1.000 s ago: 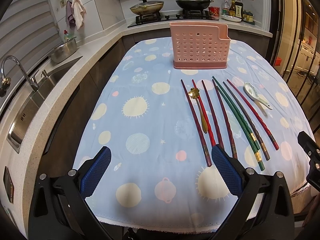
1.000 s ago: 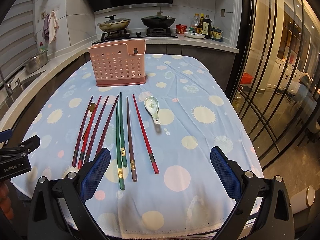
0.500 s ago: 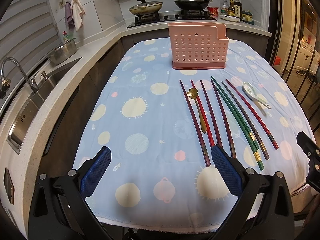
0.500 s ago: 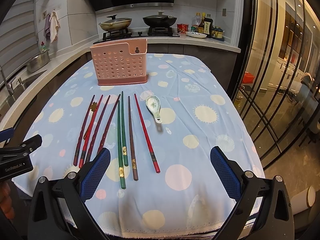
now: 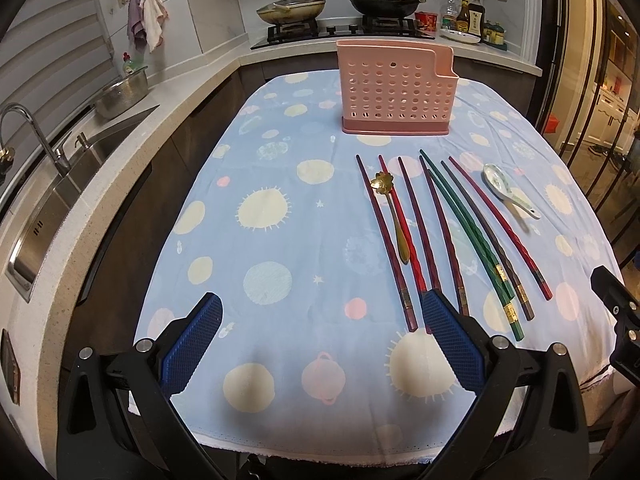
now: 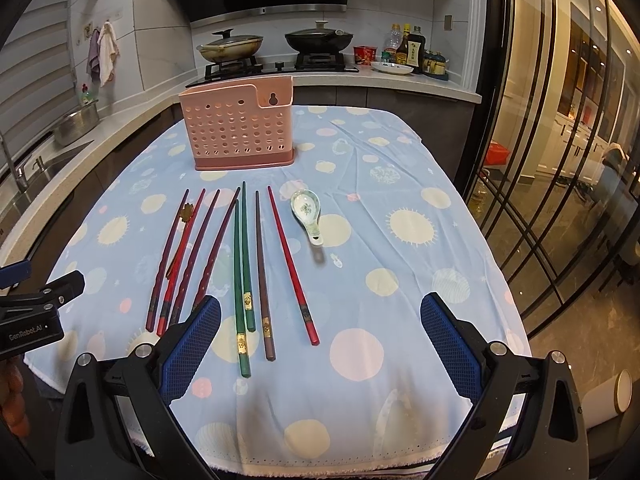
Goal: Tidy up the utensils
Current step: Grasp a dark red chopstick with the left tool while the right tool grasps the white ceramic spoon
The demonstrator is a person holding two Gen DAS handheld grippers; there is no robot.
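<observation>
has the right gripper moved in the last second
Yes. In the right wrist view the pink utensil holder sits lower in the picture and the chopsticks nearer, so the right gripper edged forward.

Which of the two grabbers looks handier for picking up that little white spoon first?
Probably the right gripper: the ceramic spoon lies right of the chopsticks, almost straight ahead of its open jaws. For the left gripper, the spoon sits far off to the side.

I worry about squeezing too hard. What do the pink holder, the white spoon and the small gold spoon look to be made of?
The pink holder looks like matte molded plastic: its walls are punched with even rows of holes. The white spoon seems to be glazed ceramic, glossy with a green painted pattern, so likely brittle. The small gold spoon looks like gold-toned metal, thin and shiny, though coated plastic cannot be ruled out.
</observation>
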